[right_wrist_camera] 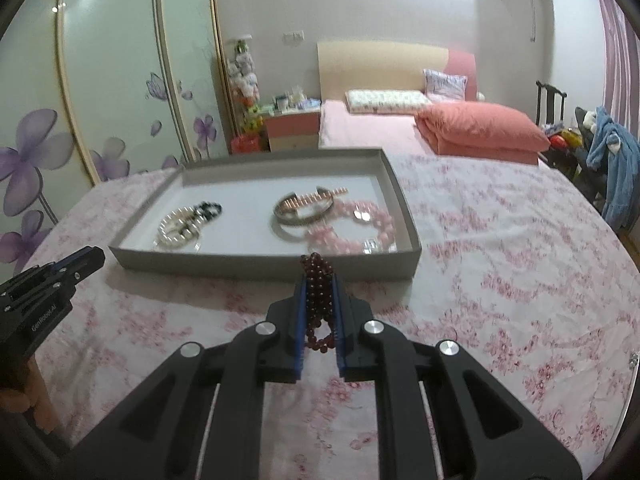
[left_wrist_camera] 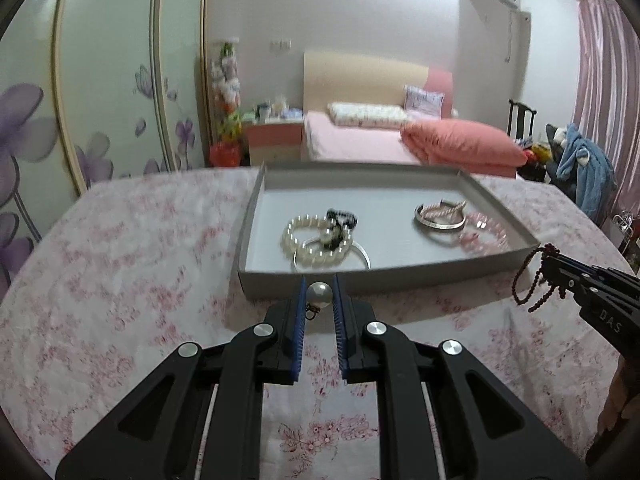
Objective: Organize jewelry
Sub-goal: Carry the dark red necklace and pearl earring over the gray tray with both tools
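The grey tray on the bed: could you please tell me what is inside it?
The grey tray holds a white pearl bracelet, a black piece, a metal bangle and pink beads. What lies beneath them is hidden.

One tray (left_wrist_camera: pixel 256 216), two tongs (left_wrist_camera: pixel 319 294) (right_wrist_camera: pixel 319 300), two pillows (right_wrist_camera: pixel 480 128).

- A large white pearl (left_wrist_camera: pixel 319 293) with a small dark clasp is pinched just before the grey tray (left_wrist_camera: pixel 400 276).
- Dark red beads (right_wrist_camera: pixel 319 280) (looped several times) are clamped, drooping.
- Pearl bracelet (left_wrist_camera: pixel 312 240), silver bangle (right_wrist_camera: pixel 302 210) and pink beads (right_wrist_camera: pixel 352 232) lie in the tray.
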The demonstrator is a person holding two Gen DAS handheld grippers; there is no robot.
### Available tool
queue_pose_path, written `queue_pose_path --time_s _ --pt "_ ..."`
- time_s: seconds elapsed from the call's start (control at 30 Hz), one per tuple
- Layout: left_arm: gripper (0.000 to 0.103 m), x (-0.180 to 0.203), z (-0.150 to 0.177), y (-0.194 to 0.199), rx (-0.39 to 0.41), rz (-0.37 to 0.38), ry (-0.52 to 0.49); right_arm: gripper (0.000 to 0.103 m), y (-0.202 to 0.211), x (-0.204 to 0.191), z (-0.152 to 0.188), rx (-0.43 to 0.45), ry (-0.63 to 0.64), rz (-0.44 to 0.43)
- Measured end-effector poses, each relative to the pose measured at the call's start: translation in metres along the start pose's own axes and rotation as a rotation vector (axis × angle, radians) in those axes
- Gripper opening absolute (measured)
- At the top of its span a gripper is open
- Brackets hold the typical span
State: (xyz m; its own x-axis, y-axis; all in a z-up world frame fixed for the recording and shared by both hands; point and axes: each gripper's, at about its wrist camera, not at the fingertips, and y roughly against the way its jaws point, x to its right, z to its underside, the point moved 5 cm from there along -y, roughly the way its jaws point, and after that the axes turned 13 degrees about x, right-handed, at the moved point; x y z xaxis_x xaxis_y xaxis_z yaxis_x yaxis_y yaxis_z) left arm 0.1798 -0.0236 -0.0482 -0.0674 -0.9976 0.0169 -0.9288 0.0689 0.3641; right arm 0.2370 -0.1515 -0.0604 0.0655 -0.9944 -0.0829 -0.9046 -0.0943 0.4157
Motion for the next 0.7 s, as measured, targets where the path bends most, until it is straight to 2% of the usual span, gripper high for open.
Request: queue_pose_path --time_s 0.23,0.47,0.7 --pt "0.014 0.008 -0.014 0.016 0.111 -0.007 -0.033 0.013 0.019 -0.011 -0.016 0.1 0.006 -0.017" --pt "0.014 0.009 -0.021 0.024 0.171 -0.015 -0.031 0.013 0.036 -0.018 -0.031 0.196 0.013 -0.02" --pt "0.014 0.013 -0.026 0.029 0.21 -0.013 -0.033 0.013 0.044 -0.024 -0.041 0.255 0.014 -0.022"
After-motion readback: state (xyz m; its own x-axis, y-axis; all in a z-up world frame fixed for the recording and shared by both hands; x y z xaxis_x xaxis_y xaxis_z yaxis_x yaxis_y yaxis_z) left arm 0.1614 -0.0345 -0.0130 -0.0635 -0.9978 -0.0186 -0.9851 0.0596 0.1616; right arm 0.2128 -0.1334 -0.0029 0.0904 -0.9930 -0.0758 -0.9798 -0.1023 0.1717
